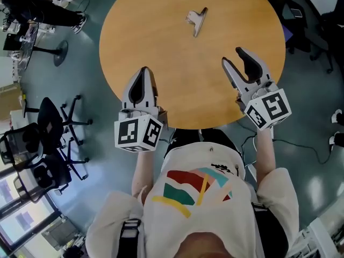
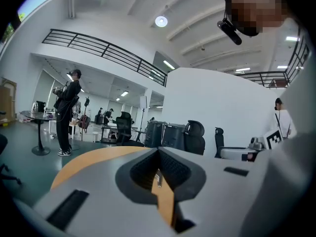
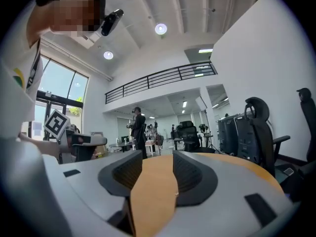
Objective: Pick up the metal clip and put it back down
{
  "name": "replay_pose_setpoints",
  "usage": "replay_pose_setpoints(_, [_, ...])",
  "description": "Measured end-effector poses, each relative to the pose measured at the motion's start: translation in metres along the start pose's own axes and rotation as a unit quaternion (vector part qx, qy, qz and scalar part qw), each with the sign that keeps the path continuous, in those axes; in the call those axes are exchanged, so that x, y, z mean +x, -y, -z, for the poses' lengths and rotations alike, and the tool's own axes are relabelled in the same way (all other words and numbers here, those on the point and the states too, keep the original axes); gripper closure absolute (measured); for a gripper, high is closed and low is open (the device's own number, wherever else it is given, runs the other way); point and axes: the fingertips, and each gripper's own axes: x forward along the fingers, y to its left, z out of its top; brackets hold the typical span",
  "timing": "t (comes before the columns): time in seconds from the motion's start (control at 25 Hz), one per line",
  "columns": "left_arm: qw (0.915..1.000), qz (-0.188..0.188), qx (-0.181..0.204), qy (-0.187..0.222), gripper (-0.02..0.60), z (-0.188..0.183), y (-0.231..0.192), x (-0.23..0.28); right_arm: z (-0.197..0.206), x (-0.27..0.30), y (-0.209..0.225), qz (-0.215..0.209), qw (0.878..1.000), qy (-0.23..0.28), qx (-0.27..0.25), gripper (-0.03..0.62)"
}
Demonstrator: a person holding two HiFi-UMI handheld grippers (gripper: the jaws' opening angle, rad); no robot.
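The metal clip (image 1: pixel 196 19) lies alone on the far part of the round wooden table (image 1: pixel 161 52), silver with its handles folded. My right gripper (image 1: pixel 233 57) hovers over the table's near right, well short of the clip, and its jaws stand open with nothing between them; in the right gripper view the gap (image 3: pixel 158 169) shows only bare tabletop. My left gripper (image 1: pixel 144 75) rests over the table's near left edge with its jaws together, holding nothing. In the left gripper view its fingertips (image 2: pixel 159 152) meet at the front.
Black office chairs (image 1: pixel 51 125) stand on the floor to the left, and more chairs (image 1: pixel 314 20) to the right of the table. A person (image 2: pixel 66 112) stands across the room beside a small round table. A cable (image 1: pixel 301 144) lies on the floor at right.
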Motion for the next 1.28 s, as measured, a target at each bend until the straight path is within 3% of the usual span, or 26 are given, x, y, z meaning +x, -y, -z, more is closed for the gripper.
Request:
replay_pose_setpoints(0.2, [0.9993,0.016,-0.030,-0.016,0.538,0.011,-0.026,0.032,0.002,0.058,-0.011,-0.029,0.999,-0.027,-0.021,0.421])
replay_pose_setpoints(0.32, [0.9987,0.020,-0.041,-0.021,0.538,0.012,-0.035,0.056,0.010,0.104,0.018,-0.022,0.996,-0.062,-0.058,0.352])
replay_pose_setpoints(0.52, [0.9955,0.006,-0.078,-0.052,0.538,0.032,-0.075,0.093,0.059,0.205,0.063,-0.053,0.983,-0.160,-0.071,0.339])
replay_pose_setpoints(0.6, [0.9937,0.004,-0.089,-0.067,0.538,0.041,-0.091,0.108,0.097,0.242,0.078,-0.070,0.969,-0.225,-0.078,0.340])
replay_pose_setpoints(0.76, [0.9892,0.011,-0.096,-0.110,0.538,0.067,-0.112,0.143,0.169,0.293,0.116,-0.084,0.926,-0.349,-0.116,0.339])
replay_pose_setpoints(0.96, [0.9825,0.011,-0.113,-0.147,0.538,0.097,-0.141,0.175,0.226,0.317,0.134,-0.121,0.886,-0.428,-0.129,0.339])
replay_pose_setpoints(1.28, [0.9769,-0.001,-0.139,-0.162,0.538,0.133,-0.176,0.218,0.246,0.340,0.141,-0.156,0.865,-0.464,-0.109,0.333])
